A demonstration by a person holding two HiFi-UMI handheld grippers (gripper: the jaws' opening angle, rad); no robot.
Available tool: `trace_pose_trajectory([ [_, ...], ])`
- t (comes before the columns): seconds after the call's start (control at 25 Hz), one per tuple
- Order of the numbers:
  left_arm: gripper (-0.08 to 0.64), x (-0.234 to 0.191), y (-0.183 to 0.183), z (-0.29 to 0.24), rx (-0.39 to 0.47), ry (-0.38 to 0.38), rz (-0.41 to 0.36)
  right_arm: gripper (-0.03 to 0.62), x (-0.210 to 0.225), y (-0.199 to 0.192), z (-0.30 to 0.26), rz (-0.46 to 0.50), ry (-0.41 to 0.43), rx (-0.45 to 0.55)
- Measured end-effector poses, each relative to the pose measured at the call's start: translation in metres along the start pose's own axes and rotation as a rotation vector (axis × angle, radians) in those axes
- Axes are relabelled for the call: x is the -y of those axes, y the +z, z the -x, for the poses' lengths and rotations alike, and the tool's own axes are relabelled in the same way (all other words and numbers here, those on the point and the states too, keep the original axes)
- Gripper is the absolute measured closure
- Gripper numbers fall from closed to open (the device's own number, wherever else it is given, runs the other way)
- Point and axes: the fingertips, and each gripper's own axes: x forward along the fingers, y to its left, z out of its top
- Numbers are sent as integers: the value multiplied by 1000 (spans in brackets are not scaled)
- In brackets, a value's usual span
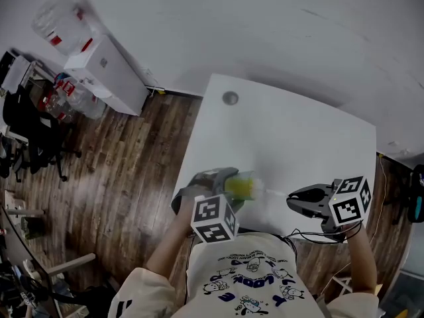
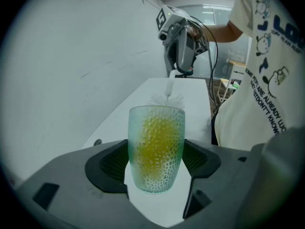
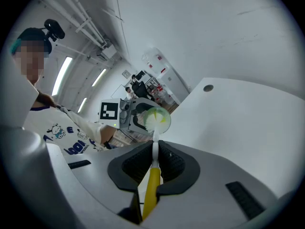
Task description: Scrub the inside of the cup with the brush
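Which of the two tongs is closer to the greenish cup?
Left. The left tongs clamp the cup by its sides; the right tongs sit apart to its right, reaching it only through the brush they hold.

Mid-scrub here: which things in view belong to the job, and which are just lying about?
Job: cup in left gripper; brush in right gripper, its head inside the cup.
Lying about: grommet in the table; white box and chair on the floor.
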Motion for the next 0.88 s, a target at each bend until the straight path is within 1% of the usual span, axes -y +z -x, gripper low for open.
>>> trace_pose_trajectory([
  [0.16, 210, -1, -6, -1, -21, 1, 18, 546, -5, -1, -5, 15, -27, 3],
  [0.44, 210, -2, -11, -4, -48, -5, 51, 546, -16, 3, -8, 89, -131, -31],
  [0.52, 210, -2, -12, -5, -53, -10, 58, 546, -19, 4, -9, 127, -161, -46],
  [0.72, 210, 1, -16, -8, -67, -16, 59, 546, -30, 8, -12, 260, -256, -100],
  [0.88, 210, 0, -17, -7, -89, -3, 43, 546, -36, 15, -13, 313, -296, -135],
])
